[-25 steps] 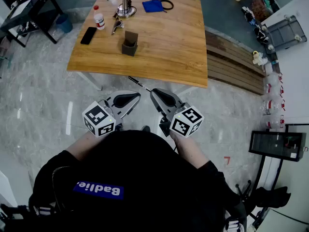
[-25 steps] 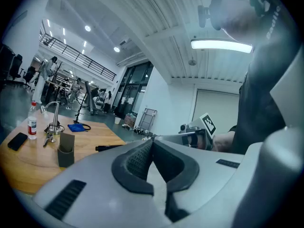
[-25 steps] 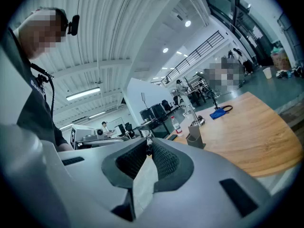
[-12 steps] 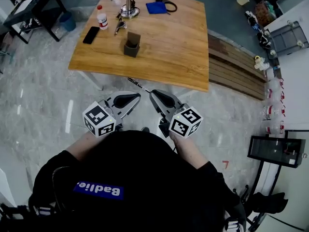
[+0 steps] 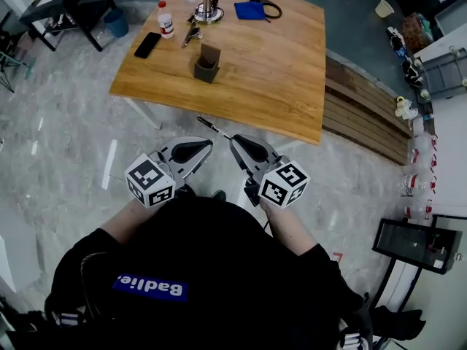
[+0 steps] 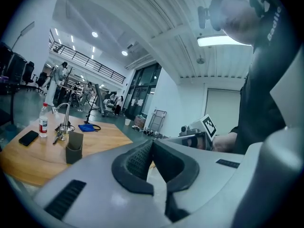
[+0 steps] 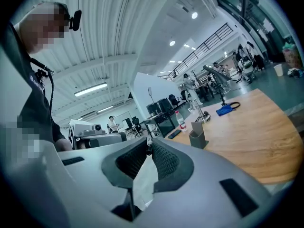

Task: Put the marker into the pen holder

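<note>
Between the tips of the right claw [image 5: 233,138] sits the marker [image 5: 212,127], thin and dark, pinched at one end. In the head view it juts forward and to the left, toward the near edge of the wooden bench [image 5: 284,79]. Its free end lies just short of that edge, over the grey floor [image 5: 66,144]. The right gripper view shows the grip end-on: both ribbed pads are pressed on the marker [image 7: 148,144], and its dark end peeps out at the top of the jaws.

Well apart from the marker, the pen holder [image 5: 207,64] stands upright on the bench, a dark grey box with an open top, in the left half of the board. Beyond it lie a bunch of keys [image 5: 191,35] and a black phone [image 5: 147,44]. A small bottle [image 5: 166,20] with a red cap stands near the far left corner. A metal lamp base [image 5: 206,7] and a blue cloth [image 5: 250,10] sit along the far edge.

The left claw [image 5: 208,144] is held just beside the right one, also over the floor and short of the bench. In the left gripper view its jaws are closed tip to tip with nothing between them, and the pen holder [image 6: 73,147] shows off to the left on the bench.
</note>
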`<control>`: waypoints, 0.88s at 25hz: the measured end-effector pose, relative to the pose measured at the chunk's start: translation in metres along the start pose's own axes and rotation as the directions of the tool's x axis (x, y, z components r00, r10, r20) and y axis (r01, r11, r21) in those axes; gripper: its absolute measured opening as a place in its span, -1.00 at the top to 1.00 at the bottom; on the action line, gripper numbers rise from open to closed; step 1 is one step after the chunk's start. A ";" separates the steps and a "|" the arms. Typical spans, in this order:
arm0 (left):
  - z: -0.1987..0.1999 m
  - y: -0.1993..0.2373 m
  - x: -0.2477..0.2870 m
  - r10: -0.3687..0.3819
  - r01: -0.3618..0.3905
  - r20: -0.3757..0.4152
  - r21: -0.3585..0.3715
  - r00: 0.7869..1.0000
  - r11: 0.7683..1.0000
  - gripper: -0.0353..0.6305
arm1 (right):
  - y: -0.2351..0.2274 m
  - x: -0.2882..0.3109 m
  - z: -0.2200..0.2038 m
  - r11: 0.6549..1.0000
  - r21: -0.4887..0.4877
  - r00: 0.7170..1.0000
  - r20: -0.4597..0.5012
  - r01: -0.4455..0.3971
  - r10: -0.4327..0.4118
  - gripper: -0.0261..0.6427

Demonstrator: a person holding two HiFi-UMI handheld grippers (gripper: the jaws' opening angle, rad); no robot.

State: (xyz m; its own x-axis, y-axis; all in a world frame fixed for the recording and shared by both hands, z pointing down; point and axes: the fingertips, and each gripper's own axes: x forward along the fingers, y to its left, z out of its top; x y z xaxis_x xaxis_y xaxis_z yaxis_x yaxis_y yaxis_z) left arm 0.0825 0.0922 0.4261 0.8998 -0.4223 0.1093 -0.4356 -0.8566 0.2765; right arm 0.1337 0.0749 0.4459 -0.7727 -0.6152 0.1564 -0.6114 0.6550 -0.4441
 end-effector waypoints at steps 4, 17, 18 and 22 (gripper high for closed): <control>0.001 0.011 -0.003 0.018 -0.018 0.007 -0.003 1.000 1.000 0.87 | -0.008 0.009 0.001 1.000 -0.010 1.000 -0.015 0.001 -0.001 0.80; 0.034 0.116 0.000 -0.038 0.037 0.026 0.021 0.999 0.999 0.87 | -0.059 0.103 0.021 0.994 -0.055 0.990 -0.097 0.098 -0.103 0.80; 0.037 0.125 0.001 -0.046 0.045 0.026 0.021 0.999 0.999 0.87 | -0.063 0.110 0.023 0.992 -0.062 0.988 -0.105 0.105 -0.112 0.80; 0.046 0.154 0.002 -0.084 0.084 0.025 0.030 0.996 0.996 0.87 | -0.081 0.134 0.033 0.983 -0.108 0.977 -0.138 0.149 -0.163 0.80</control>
State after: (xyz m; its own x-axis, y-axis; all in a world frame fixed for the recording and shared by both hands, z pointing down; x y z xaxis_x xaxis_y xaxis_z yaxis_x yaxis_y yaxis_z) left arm 0.0159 -0.0538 0.4246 0.9325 -0.3558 0.0614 -0.3593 -0.8976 0.2555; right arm 0.0855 -0.0752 0.4738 -0.6789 -0.6472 0.3468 -0.7343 0.5999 -0.3179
